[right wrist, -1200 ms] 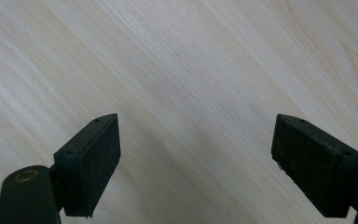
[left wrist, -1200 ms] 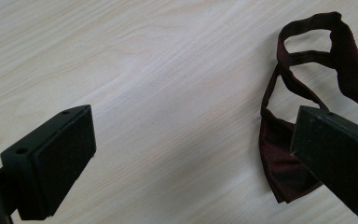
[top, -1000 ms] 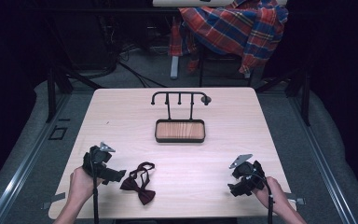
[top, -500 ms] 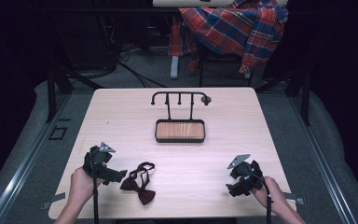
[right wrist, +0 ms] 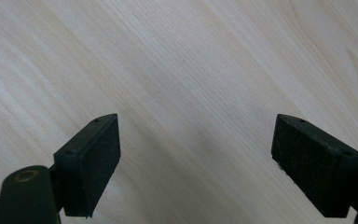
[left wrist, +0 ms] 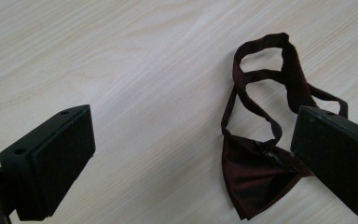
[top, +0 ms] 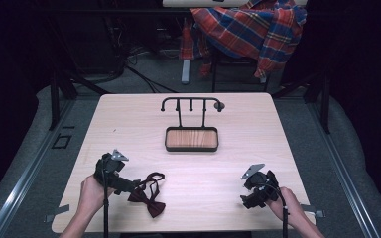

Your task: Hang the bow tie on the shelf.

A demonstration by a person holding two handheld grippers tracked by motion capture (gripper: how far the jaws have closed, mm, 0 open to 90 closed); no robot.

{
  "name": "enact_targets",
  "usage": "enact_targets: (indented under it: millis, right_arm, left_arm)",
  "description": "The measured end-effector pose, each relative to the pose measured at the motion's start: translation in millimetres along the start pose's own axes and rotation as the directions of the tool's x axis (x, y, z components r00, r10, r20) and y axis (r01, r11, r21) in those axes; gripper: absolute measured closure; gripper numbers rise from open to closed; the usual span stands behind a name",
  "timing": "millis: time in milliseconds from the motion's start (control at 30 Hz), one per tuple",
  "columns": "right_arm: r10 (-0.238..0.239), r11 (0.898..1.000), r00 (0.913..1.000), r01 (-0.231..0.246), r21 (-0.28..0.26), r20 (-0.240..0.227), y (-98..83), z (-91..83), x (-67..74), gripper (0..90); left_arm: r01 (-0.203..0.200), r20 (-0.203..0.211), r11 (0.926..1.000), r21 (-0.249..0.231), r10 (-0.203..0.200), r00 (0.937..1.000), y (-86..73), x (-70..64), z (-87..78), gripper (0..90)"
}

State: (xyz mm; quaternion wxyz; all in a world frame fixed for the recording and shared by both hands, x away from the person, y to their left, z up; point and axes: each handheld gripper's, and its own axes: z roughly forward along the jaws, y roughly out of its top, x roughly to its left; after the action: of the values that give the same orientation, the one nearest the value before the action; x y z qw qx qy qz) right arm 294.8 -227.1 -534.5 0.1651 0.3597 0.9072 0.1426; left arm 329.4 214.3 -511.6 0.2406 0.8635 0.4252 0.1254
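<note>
Currently both sets of jaws are spread wide, nothing held. Bow tie (left wrist: 261,175) lies near the table's (top: 238,173) front-left corner, under the left gripper (left wrist: 191,154); the strap alone may be snagged, leaving the bow dangling.

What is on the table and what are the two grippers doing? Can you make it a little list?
table: light wood table
bow tie: dark red bow tie lying flat near the front left
stand: black stand with a wooden tray base, mid-table
left gripper: left gripper open, one jaw over the bow tie
right gripper: right gripper open over bare wood, holding nothing
behind the table: plaid cloth
</note>
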Motion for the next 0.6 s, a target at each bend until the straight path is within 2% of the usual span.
enact_targets:
  millis: [100, 133, 167, 233, 267, 400, 600]
  right_arm:
    - [0.006, 1.0, 1.0, -0.006, -0.006, -0.003, -0.4, 0.9, 0.7, 15.2]
    - [0.042, 0.998, 0.9991, -0.043, -0.045, -0.01, -2.1, 3.8, 2.8, 15.2]
    - [0.0, 1.0, 1.0, 0.0, 0.004, -0.007, -0.6, 0.6, -0.6, 15.2]
    - [0.016, 1.0, 0.9999, -0.016, -0.014, -0.001, -1.6, 1.9, -0.1, 15.2]
    - [0.001, 1.0, 1.0, -0.001, 0.003, 0.002, -0.6, 0.6, -0.7, 15.2]
    - [0.0, 1.0, 1.0, 0.0, 0.007, 0.0, -0.1, 1.1, 0.1, 15.2]
    - [-0.004, 1.0, 1.0, 0.004, 0.006, 0.006, -0.6, 1.7, -0.5, 15.2]
  left_arm:
    - [-0.013, 0.0, 0.9999, 0.001, 0.013, 0.9999, 1.9, -1.7, 1.2, 0.0]
    - [-0.016, 0.006, 0.9998, 0.008, 0.016, 0.9999, 3.2, -2.2, 1.6, 0.0]
    - [-0.019, 0.002, 0.9998, 0.011, 0.019, 0.9998, 4.7, -3.3, 2.8, 0.0]
    - [-0.03, 0.007, 0.9994, 0.016, 0.03, 0.9995, 6.7, -4.7, 4.8, 0.0]
    - [-0.043, 0.008, 0.9989, 0.022, 0.043, 0.9991, 9.0, -6.6, 7.5, 0.0]
    - [-0.057, 0.013, 0.9983, 0.013, 0.057, 0.9983, 13.6, -10.2, 10.8, 0.0]
    - [-0.057, 0.018, 0.9981, 0.024, 0.056, 0.9983, 19.3, -12.3, 16.4, 0.0]
